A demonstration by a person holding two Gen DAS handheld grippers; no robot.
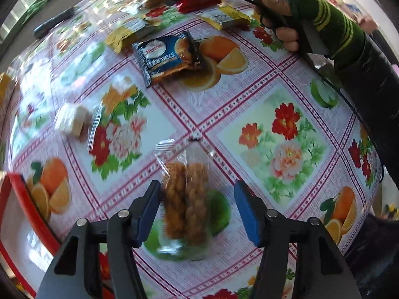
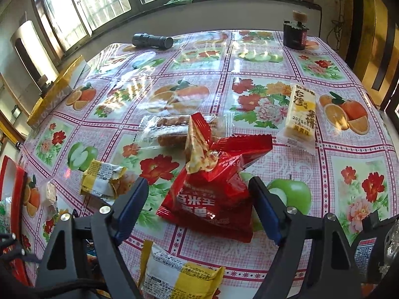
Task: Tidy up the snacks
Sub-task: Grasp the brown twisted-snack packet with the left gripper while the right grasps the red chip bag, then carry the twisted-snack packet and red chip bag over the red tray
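Fingers [image 2: 129, 206] over a floral tablecloth [image 2: 249, 69] beside sunlit windows [image 2: 82, 5]

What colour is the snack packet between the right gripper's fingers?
Red packet with white lettering, clearest in the right wrist view.

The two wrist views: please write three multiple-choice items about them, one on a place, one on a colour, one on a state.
1. What lies between the left gripper's fingers?
A. a clear pack of brown twisted snacks
B. a flashlight
C. a yellow box

2. What colour is the packet between the right gripper's fingers?
A. green
B. red
C. white

3. How do the right gripper's jaws stand?
A. shut on the packet
B. open, with gaps to the packet
C. shut on nothing

Answers: 1 A, the clear pack lies on the tablecloth between the blue pads. 2 B, its wrapper is red. 3 B, tablecloth shows between each pad and the packet.
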